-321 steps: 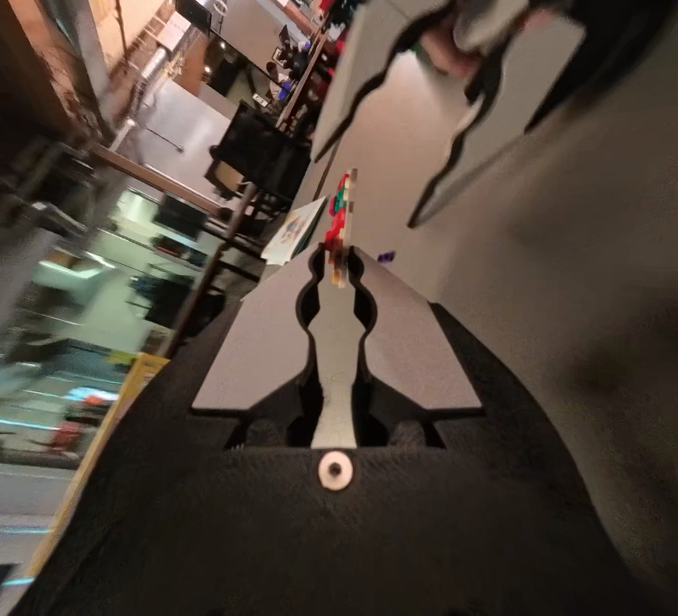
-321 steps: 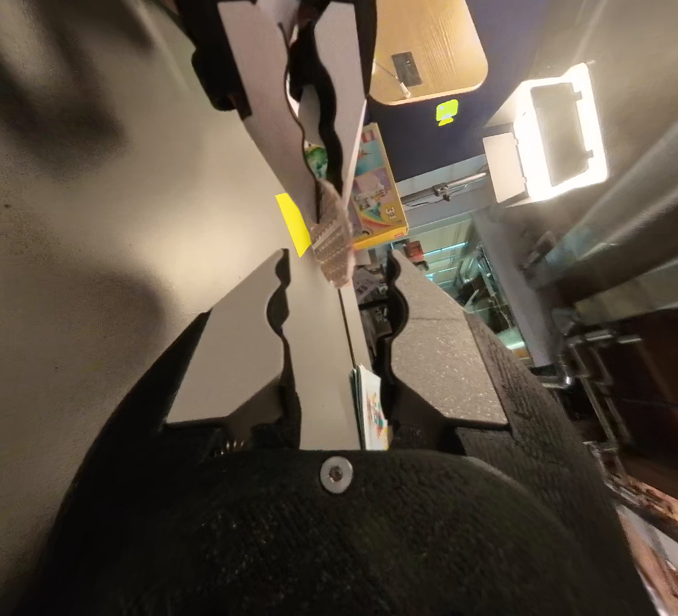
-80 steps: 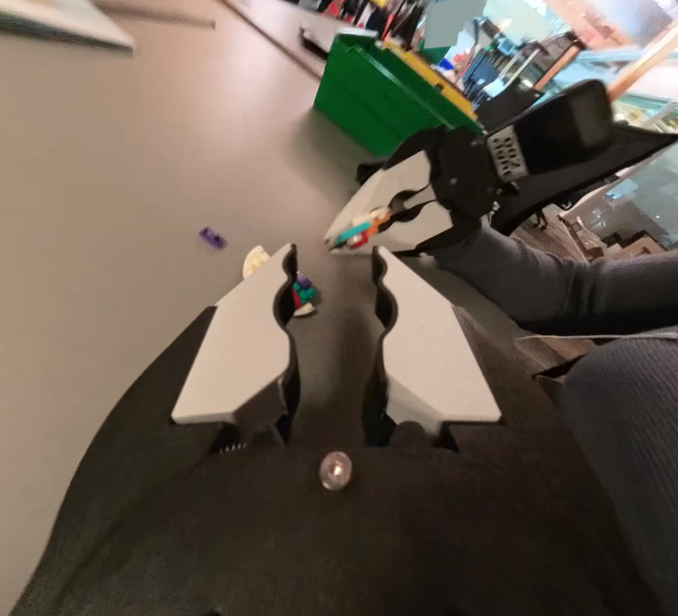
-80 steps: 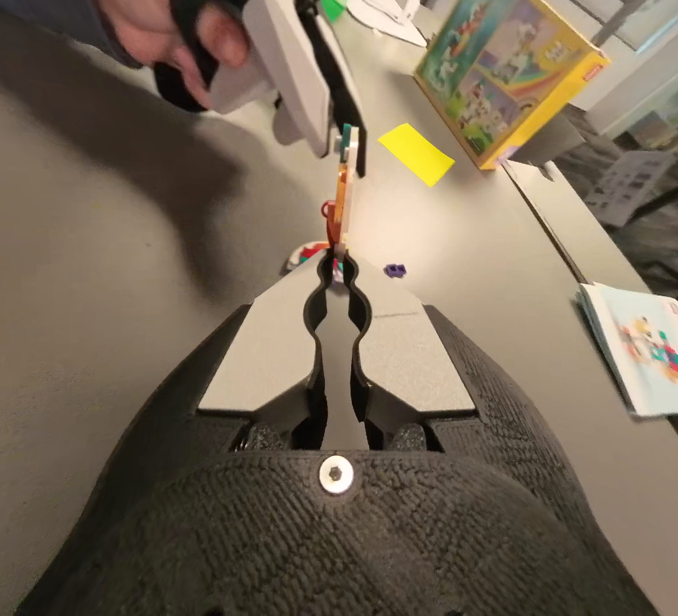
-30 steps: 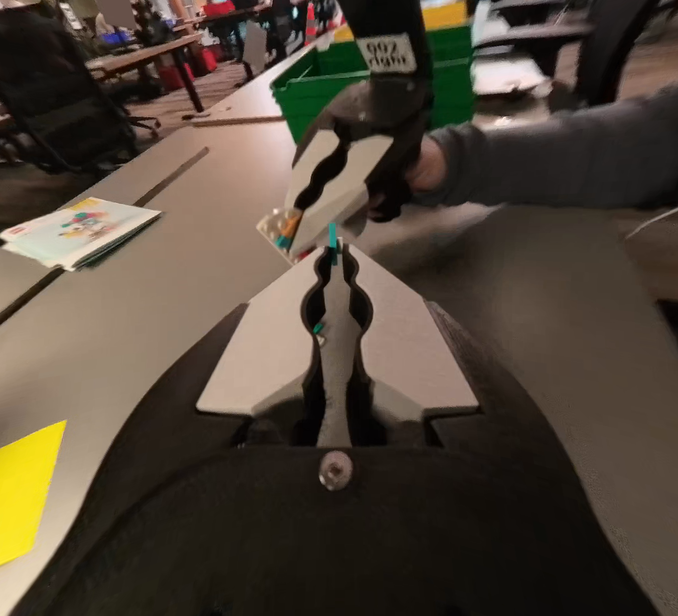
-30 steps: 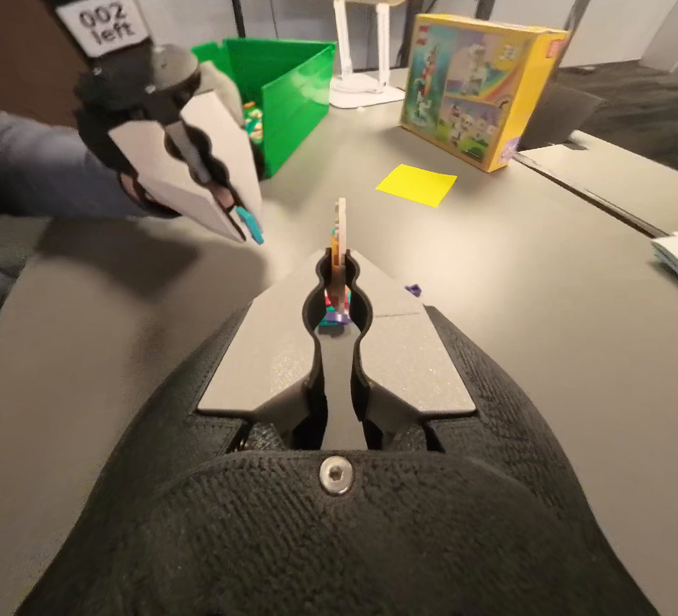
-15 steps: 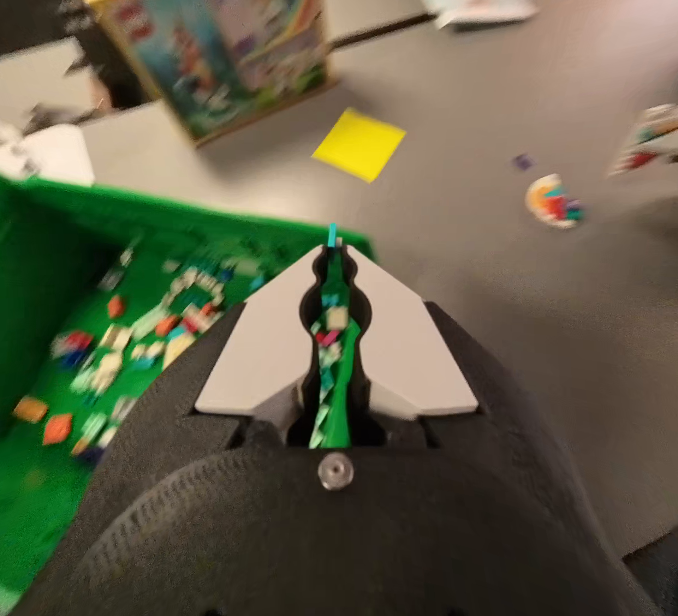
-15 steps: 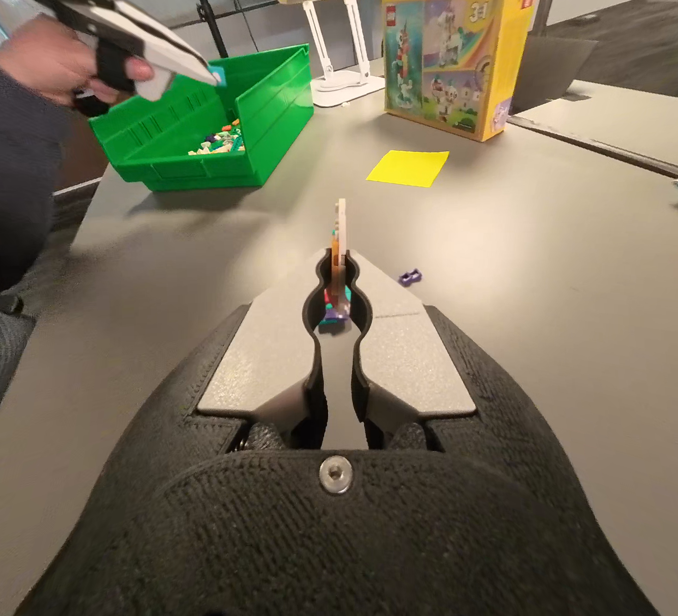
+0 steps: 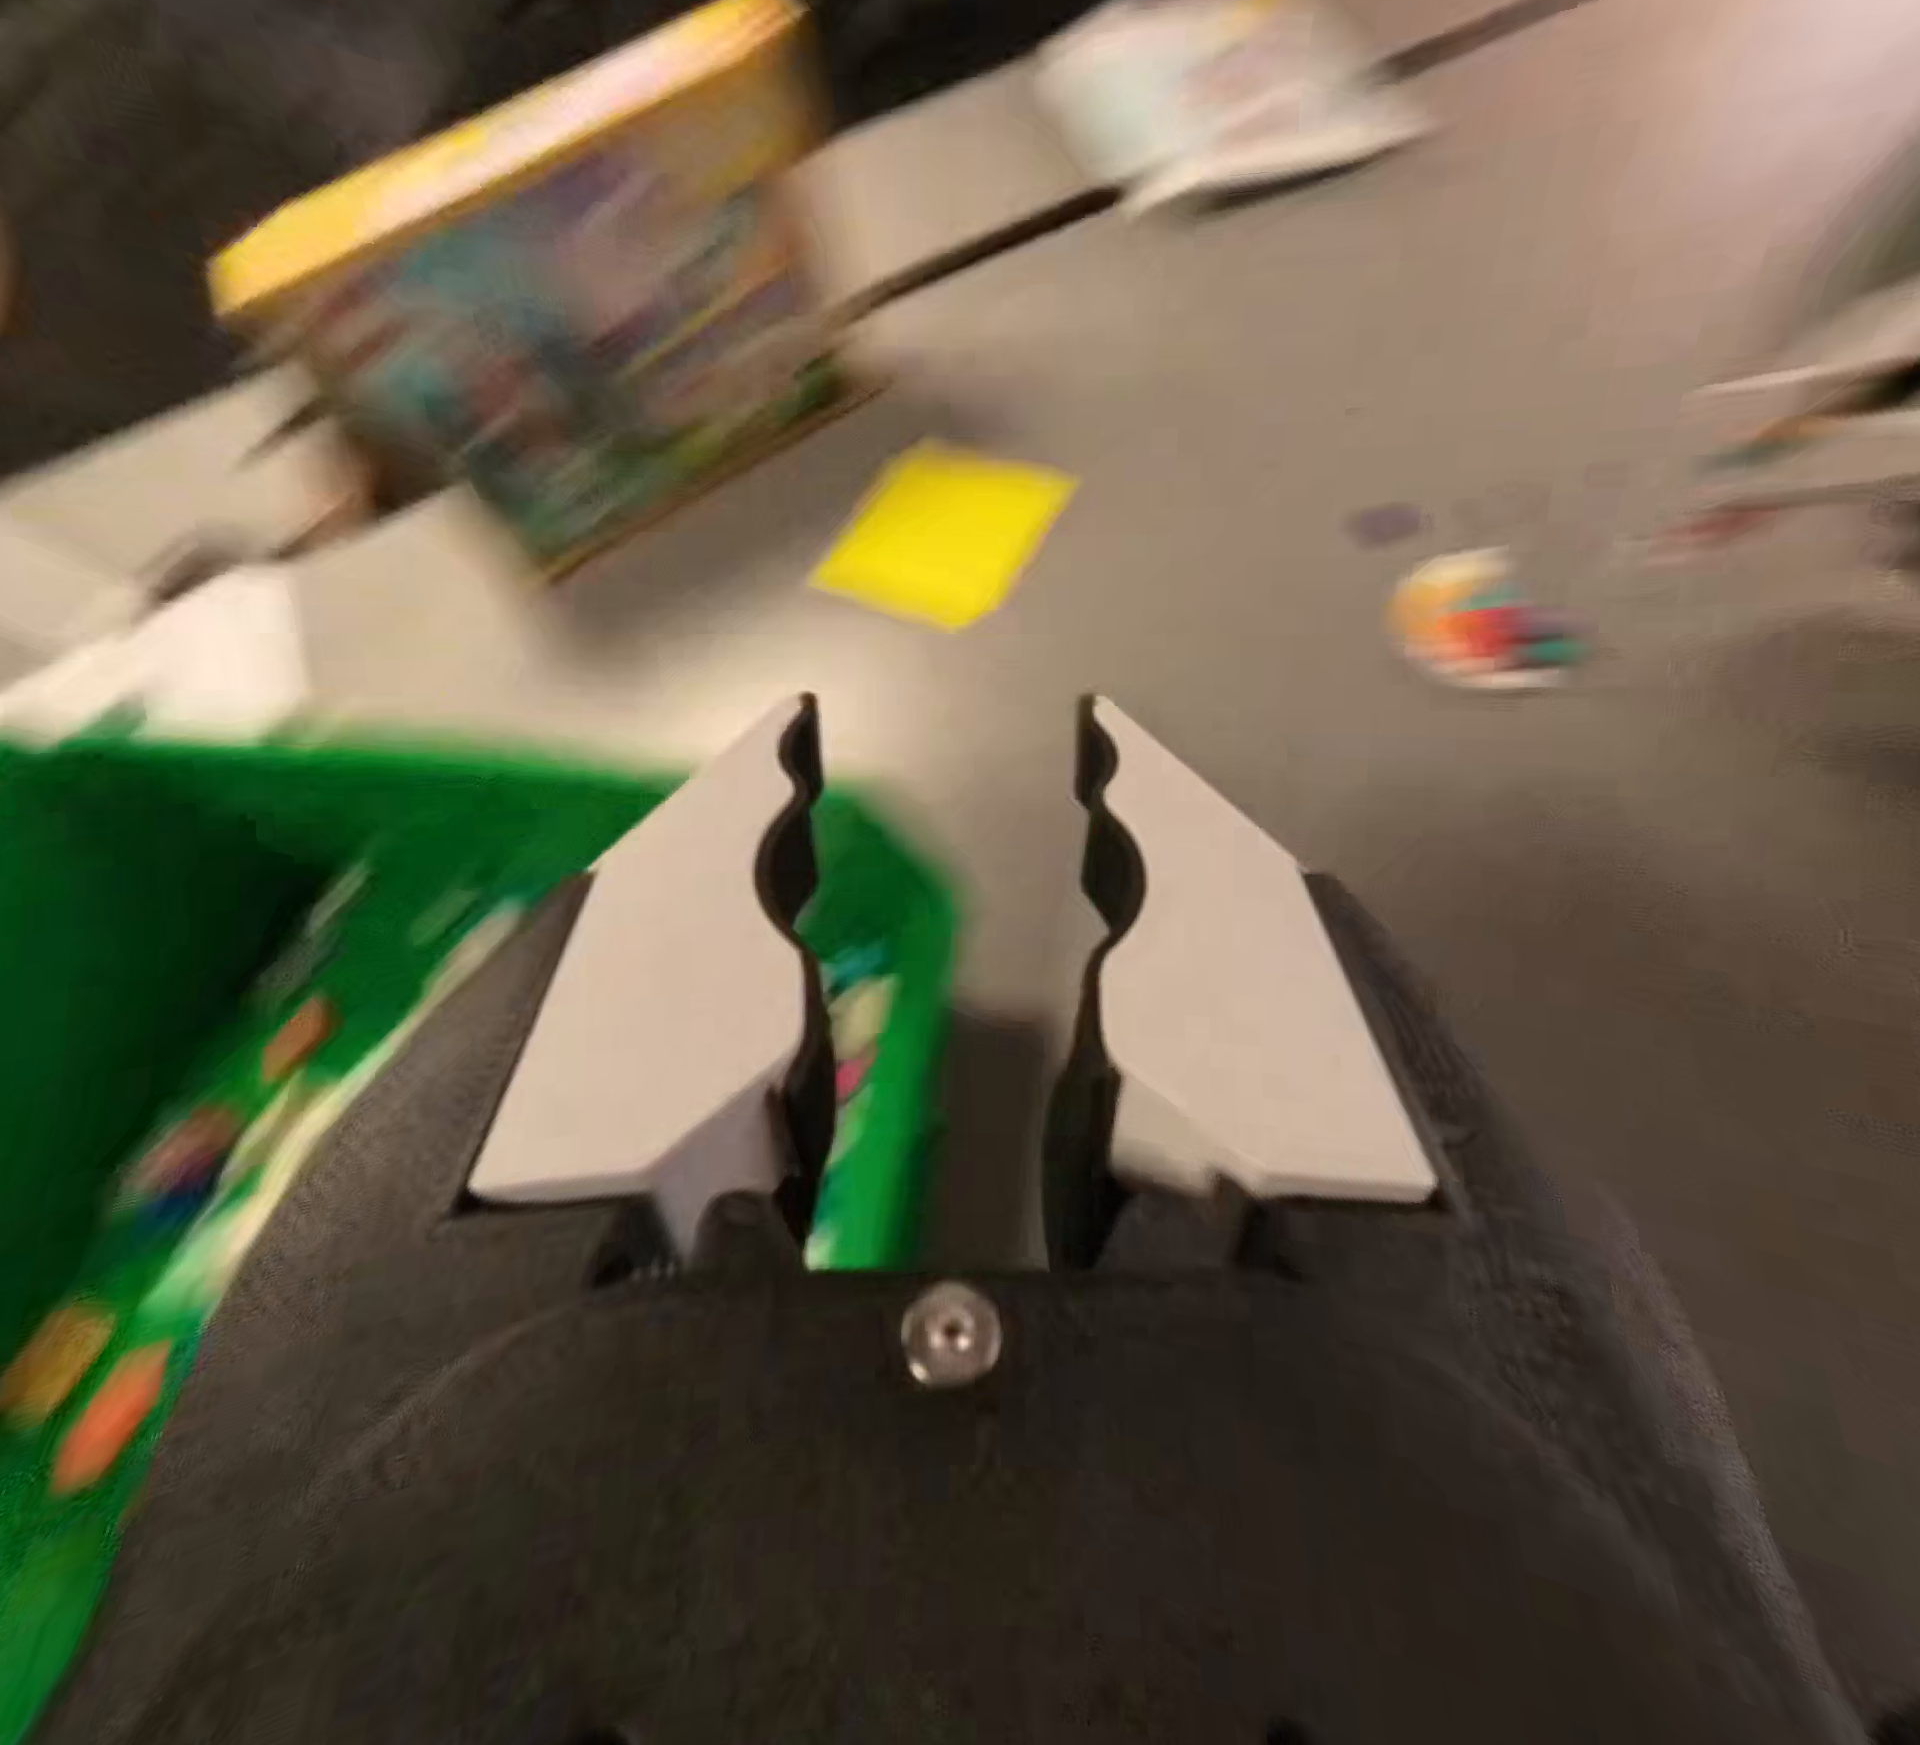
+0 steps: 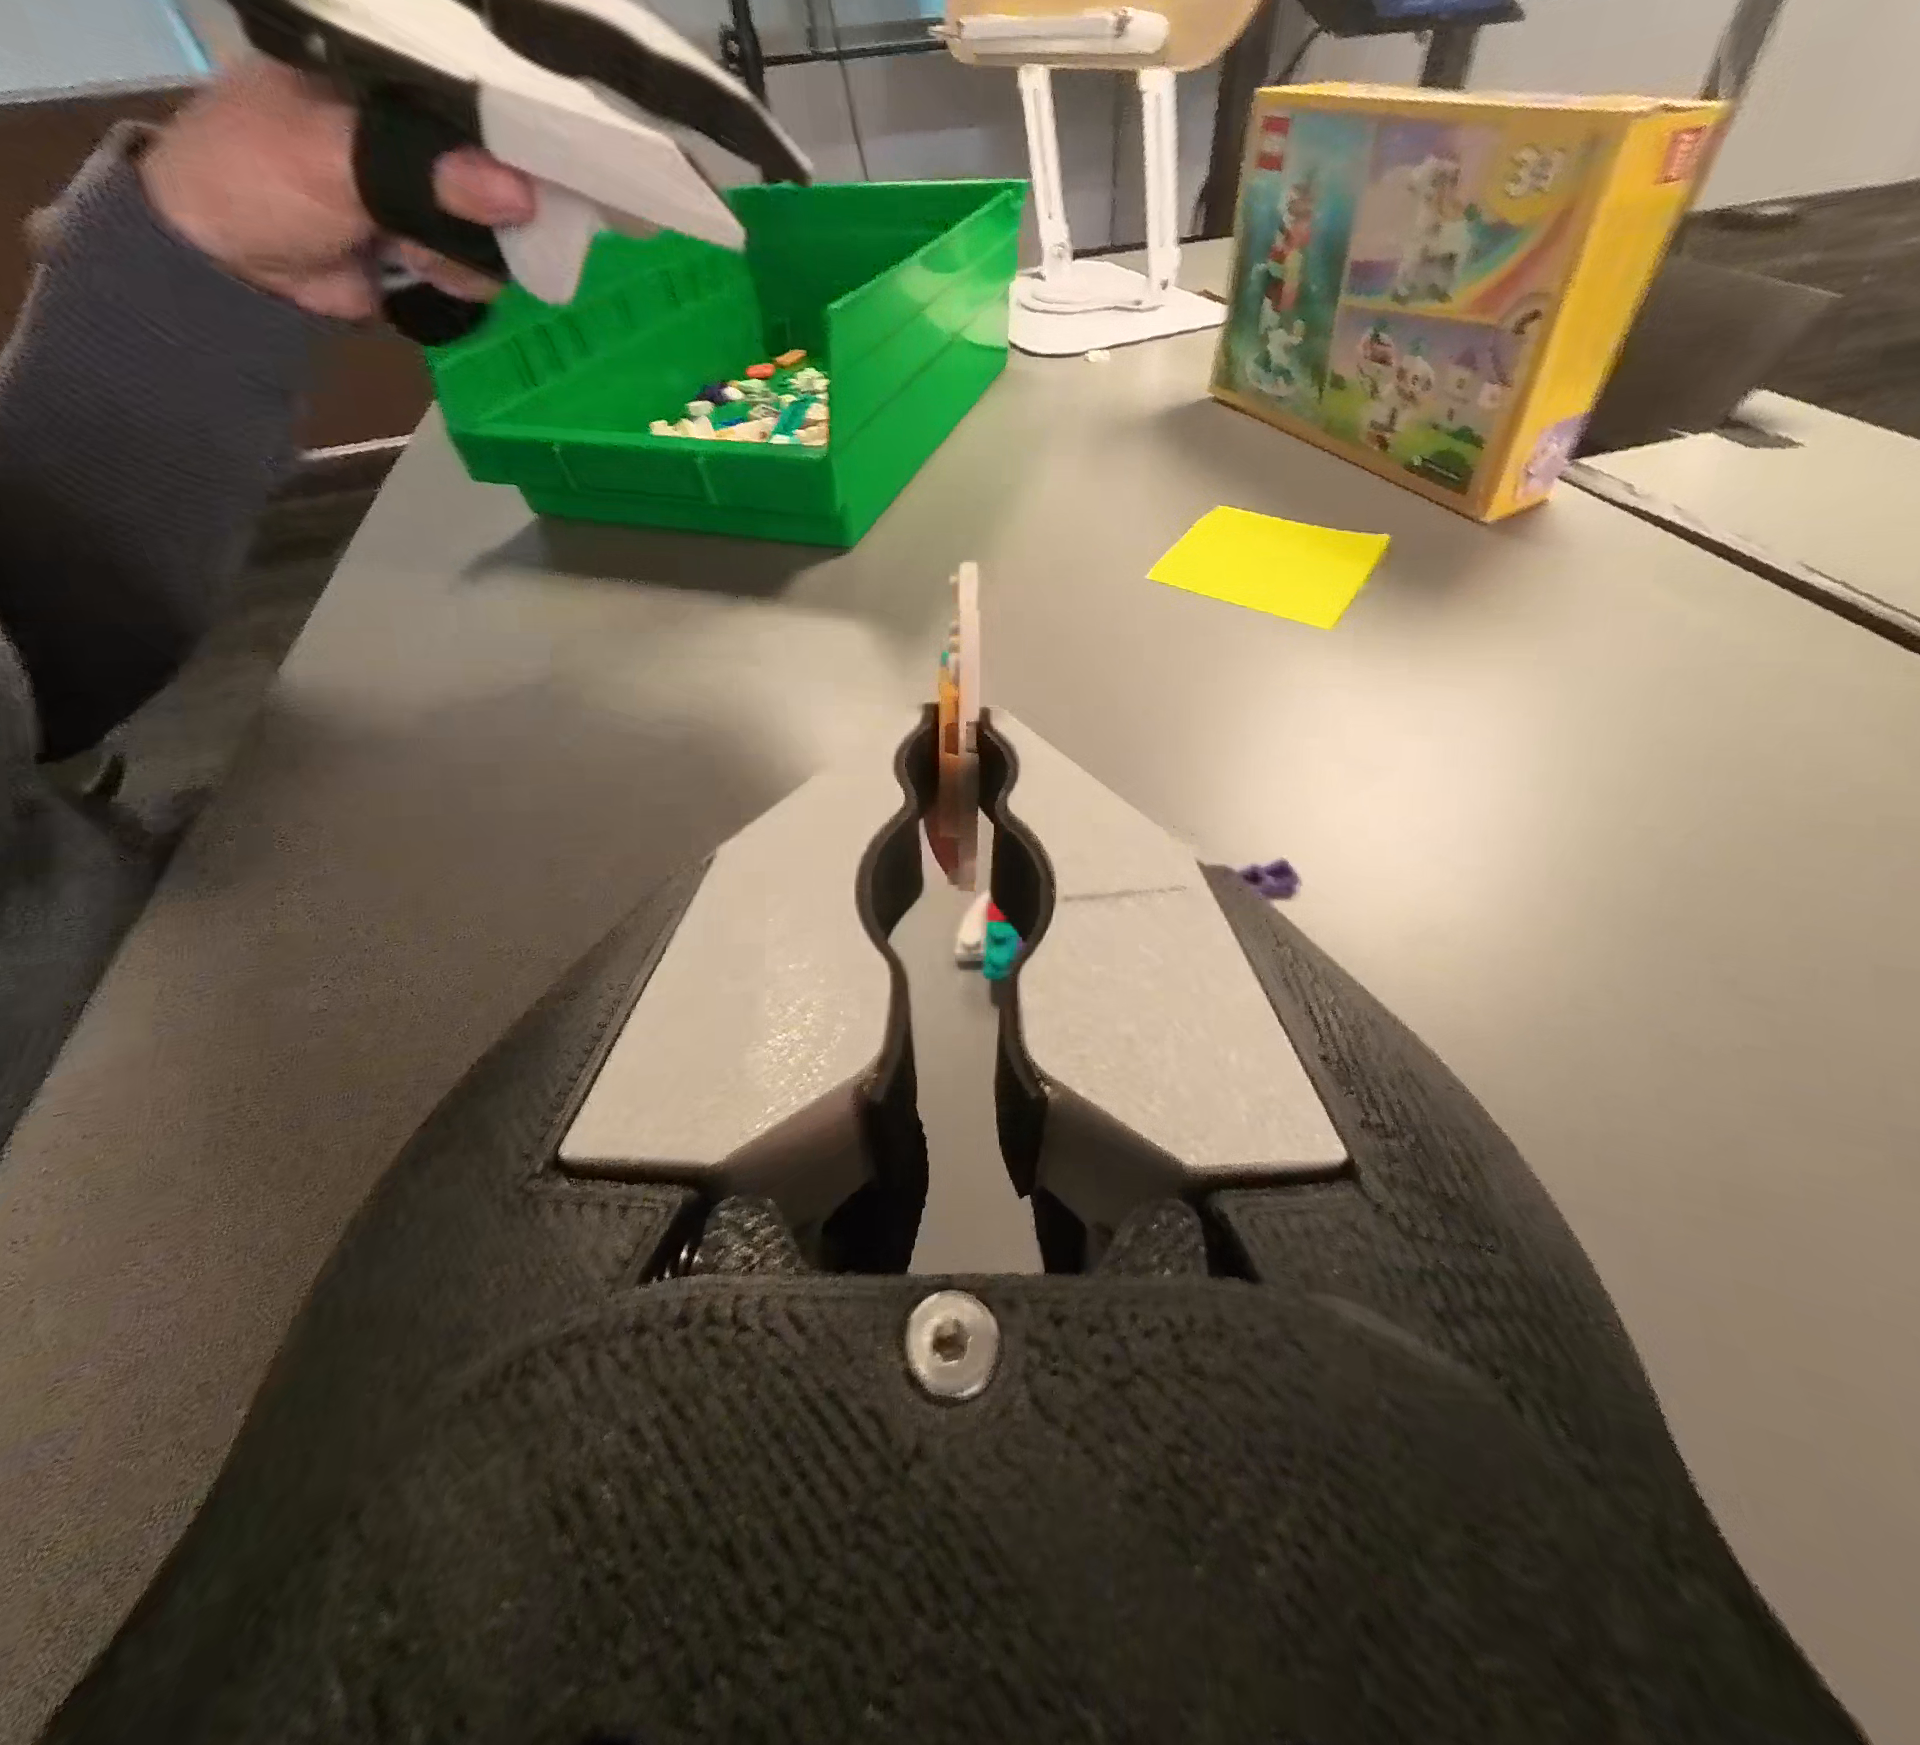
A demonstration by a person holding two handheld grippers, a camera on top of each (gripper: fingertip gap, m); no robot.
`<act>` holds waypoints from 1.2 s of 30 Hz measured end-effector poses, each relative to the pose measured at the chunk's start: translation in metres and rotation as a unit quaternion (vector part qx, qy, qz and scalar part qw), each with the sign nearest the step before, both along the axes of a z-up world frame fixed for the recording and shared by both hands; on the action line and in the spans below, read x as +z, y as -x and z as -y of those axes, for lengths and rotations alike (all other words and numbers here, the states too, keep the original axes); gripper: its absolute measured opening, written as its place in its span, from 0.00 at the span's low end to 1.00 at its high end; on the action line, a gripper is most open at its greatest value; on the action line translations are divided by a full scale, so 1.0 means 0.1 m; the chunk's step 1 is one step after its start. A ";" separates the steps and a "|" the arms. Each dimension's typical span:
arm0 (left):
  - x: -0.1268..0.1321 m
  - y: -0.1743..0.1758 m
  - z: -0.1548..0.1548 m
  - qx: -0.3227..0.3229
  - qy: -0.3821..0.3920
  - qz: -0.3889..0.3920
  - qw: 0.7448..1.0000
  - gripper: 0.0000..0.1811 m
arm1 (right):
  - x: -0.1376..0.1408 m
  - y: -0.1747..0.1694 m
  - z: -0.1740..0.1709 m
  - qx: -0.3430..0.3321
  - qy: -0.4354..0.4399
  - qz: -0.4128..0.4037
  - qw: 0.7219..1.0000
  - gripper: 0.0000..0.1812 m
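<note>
While the left wrist view is pretty smeared with blur, you can still see the left gripper [image 9: 945,729] has its two fingers spread wide apart with nothing between them, and it's hanging over the near corner of the green bin [image 9: 125,864]. The bin has a scatter of small loose bricks [image 10: 750,409] on its floor, white, orange and teal mostly. From the right wrist view that same gripper sits up top left in a person's hand [image 10: 312,209], tips over the bin's back edge. The right gripper [image 10: 961,719] is pinched down tight on a thin flat brick assembly [image 10: 964,656], a pale plate standing on edge with orange and teal bits stuck to one side, poking up past the fingertips above the grey table [image 10: 1558,864]. Down between its fingers you can see a little white, red and teal brick cluster [image 10: 987,942] lying on the table, and it shows in the left view too as a blurry colourful round blob. Just right of the gripper there's a tiny purple piece [image 10: 1273,876]. Farther back is a yellow sticky note [image 10: 1268,565], and behind that a yellow toy box [image 10: 1455,293] standing upright. A white lamp stand [image 10: 1101,282] sits between the bin and the box, and a booklet [image 9: 1226,95] lies way off, too blurred for detail.
</note>
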State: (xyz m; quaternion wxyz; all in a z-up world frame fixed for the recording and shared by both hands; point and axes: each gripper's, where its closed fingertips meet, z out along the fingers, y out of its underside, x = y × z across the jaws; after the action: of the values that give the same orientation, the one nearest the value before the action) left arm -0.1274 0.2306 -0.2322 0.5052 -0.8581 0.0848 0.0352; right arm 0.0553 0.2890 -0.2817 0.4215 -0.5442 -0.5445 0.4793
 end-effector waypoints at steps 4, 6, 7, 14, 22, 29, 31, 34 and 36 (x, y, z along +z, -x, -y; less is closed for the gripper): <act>0.03 -1.40 -0.06 -0.296 -0.040 0.114 0.948 0.21 | 0.06 0.01 0.31 0.094 0.044 -0.022 0.994 0.02; -0.09 -1.70 -0.11 -0.360 -0.023 0.147 0.921 0.20 | 0.09 -0.01 0.44 0.139 0.076 -0.026 0.987 0.02; -0.17 -1.82 -0.11 -0.393 -0.003 0.164 0.905 0.20 | 0.08 -0.01 0.47 0.152 0.085 -0.022 0.984 0.02; -0.30 -2.01 -0.14 -0.434 0.064 0.290 0.850 0.02 | 0.06 -0.01 0.50 0.151 0.075 -0.007 0.986 0.04; -0.33 -1.63 -0.58 -0.266 0.017 0.426 0.865 0.01 | 0.00 0.06 0.05 -0.064 -0.182 0.041 0.980 0.12; -0.38 -1.55 -0.66 -0.229 0.002 0.464 0.856 0.01 | -0.10 0.14 -0.01 -0.129 -0.202 0.074 0.968 0.08; -0.38 -1.56 -0.68 -0.224 0.000 0.470 0.854 0.01 | -0.09 0.14 -0.02 -0.134 -0.186 0.067 0.971 0.09; -0.39 -1.56 -0.69 -0.220 -0.004 0.468 0.856 0.01 | -0.09 0.14 -0.04 -0.146 -0.159 0.062 0.974 0.09; -0.39 -1.55 -0.70 -0.216 -0.006 0.465 0.858 0.01 | -0.10 0.15 -0.06 -0.157 -0.160 0.063 0.973 0.09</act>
State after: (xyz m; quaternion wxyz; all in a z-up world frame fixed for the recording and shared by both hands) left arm 0.0281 0.3008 -0.2716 0.4862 -0.7313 0.0229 -0.4779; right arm 0.0407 0.2947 -0.2913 0.5379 -0.5774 -0.5472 0.2791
